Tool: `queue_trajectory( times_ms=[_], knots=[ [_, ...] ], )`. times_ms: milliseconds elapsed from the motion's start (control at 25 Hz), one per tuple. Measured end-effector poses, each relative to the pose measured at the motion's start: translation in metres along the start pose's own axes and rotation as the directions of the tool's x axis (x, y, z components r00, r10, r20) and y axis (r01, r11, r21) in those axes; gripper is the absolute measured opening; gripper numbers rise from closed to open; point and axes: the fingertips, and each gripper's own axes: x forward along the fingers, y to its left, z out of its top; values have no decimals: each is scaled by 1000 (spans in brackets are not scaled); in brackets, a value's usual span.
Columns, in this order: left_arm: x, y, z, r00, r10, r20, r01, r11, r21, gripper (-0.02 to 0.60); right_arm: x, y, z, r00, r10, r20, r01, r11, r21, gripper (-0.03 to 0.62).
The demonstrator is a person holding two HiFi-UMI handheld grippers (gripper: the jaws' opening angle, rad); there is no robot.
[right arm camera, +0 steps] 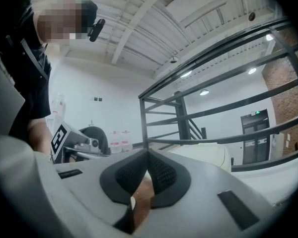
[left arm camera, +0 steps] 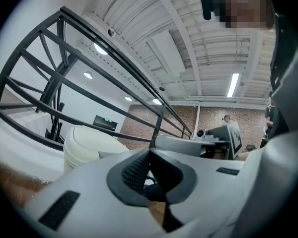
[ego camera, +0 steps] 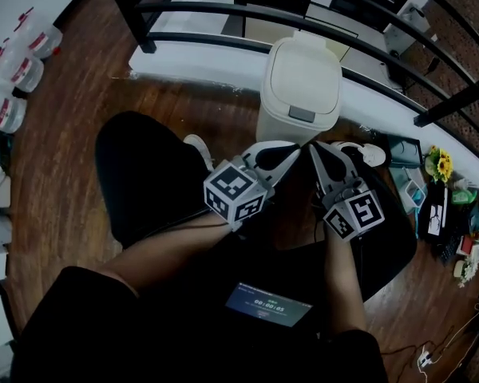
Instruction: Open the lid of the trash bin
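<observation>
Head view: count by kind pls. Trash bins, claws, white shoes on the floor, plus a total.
Trash bin: 1, lid down
Claws: 2, left claw and right claw, both shut and empty
White shoes: 2, the second one to the right of the claws
Total: 5

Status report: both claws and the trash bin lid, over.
Both shut, empty: left claw, right claw, tips close together before the trash bin. Its lid down, not yet touched. Nothing between.
</observation>
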Motion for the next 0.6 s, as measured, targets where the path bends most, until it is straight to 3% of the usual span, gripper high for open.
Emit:
queue_trajectory(
  times_ms=[280, 400, 600],
  knots=[
    [11, 24, -15, 996, 80, -47, -78, 996, 33, 32, 6, -24, -27, 1000, 14, -25, -14, 1000, 20, 29],
    [20, 34, -17, 993, 111, -35, -111, 994, 3, 32, 9, -34, -25, 1000, 16, -12, -16, 1000, -1, 29],
    [45, 38, -34, 992, 128, -9, -127, 991, 51, 32, 13, -47, -39, 1000, 26, 2, -26, 1000, -15, 29]
  ],
)
